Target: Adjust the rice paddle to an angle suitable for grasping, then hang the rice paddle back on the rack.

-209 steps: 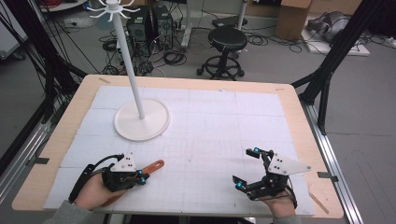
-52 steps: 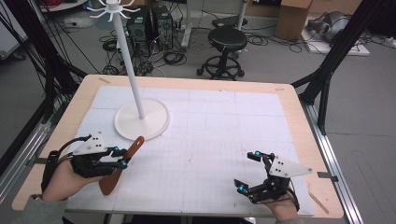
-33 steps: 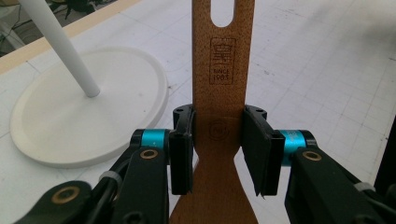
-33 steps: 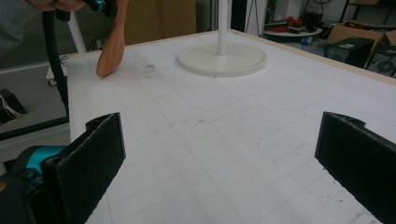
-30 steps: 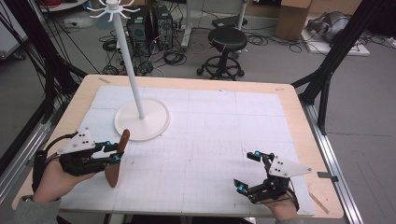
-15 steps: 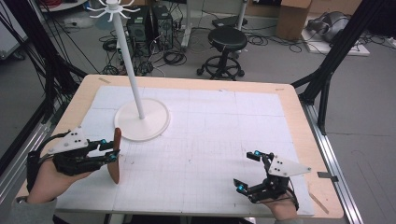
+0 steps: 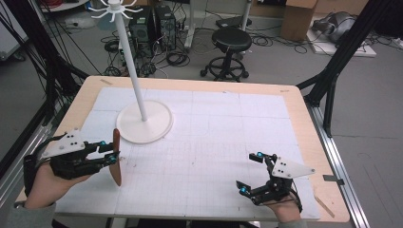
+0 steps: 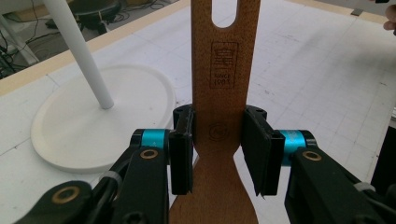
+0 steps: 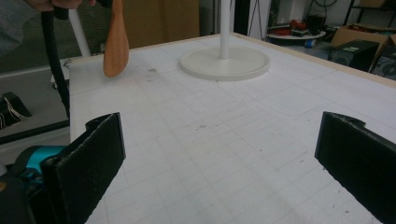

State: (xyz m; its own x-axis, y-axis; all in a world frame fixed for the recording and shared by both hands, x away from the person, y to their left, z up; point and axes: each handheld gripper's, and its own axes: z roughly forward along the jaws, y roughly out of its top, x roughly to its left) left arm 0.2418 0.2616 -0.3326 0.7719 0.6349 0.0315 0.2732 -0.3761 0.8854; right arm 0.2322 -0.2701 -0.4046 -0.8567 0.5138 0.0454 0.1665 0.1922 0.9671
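My left gripper point(image 7: 110, 154) point(image 8: 217, 156) is shut on the handle of a wooden spatula point(image 7: 116, 156) point(image 8: 223, 93), held upright above the table's left side with its blade end down. The handle has an oval hole at its top and a burnt-in stamp. A white stand point(image 7: 144, 124) point(image 8: 93, 119), a thin pole on a round base with hooks at its top, rises just behind and right of the spatula. My right gripper point(image 7: 249, 172) point(image 9: 224, 158) rests near the table's front right, open, with nothing between its pads. In the right gripper view the spatula point(image 9: 116, 39) hangs at the far left.
A white gridded mat point(image 7: 214, 142) covers the wooden table point(image 7: 304, 123). Behind the table stand a black stool point(image 7: 230, 45), computer cases and cables on the floor. Black frame legs flank the table on both sides.
My left hand has swung the spatula from a slant to upright and drifted a little left, away from the stand's base. The right gripper has stayed put.
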